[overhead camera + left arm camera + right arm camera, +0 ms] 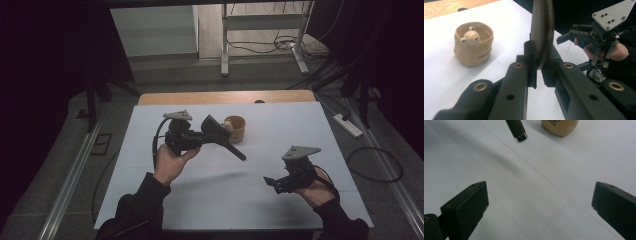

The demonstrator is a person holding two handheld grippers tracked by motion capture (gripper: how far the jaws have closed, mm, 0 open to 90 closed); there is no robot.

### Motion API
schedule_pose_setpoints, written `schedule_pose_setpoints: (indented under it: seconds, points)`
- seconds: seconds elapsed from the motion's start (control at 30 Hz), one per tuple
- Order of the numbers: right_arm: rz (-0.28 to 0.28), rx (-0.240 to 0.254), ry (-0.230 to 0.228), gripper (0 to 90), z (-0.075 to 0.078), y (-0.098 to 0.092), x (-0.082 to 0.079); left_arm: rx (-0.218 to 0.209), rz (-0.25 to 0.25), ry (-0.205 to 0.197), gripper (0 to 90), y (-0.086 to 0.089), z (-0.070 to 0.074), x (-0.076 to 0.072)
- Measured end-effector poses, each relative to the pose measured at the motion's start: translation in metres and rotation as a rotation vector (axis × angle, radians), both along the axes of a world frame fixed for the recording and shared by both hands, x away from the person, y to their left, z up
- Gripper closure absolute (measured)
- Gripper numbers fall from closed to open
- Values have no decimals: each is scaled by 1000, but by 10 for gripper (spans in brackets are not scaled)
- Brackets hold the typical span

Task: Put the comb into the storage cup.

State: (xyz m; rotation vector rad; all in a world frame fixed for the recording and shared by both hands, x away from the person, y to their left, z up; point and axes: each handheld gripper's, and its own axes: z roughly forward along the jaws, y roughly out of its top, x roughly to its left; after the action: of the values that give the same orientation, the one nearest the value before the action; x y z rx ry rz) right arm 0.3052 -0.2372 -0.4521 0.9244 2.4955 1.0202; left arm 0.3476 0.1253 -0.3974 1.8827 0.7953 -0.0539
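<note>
High view: your left gripper (216, 131) clamps a dark spatula (225, 139) near the tan bear cup (235, 128); your right gripper (272, 183), jaws apart, holds nothing at near right.

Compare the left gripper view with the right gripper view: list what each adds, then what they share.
Left gripper view adds: the bear figure inside the beige pot, the left gripper shut on the dark tool, and the right gripper in a hand. Right gripper view adds: the tool's silver-tipped handle end and the right gripper's own fingers, wide open. Shared: pot, tool, white sheet.
</note>
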Motion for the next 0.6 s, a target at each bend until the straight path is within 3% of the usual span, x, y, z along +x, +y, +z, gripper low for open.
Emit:
schedule_pose_setpoints:
  seconds: [0.27,0.43,0.6]
  points:
    - [-5,-6,4,6,-2,-9,-2,5,20,-5,826,8,3,3]
    - [-16,-16,5,3,-3,-15,-6,-14,28,3,827,15,5,6]
    - [-48,-22,5,0,-4,-21,-10,-20,45,5,827,22,9,8]
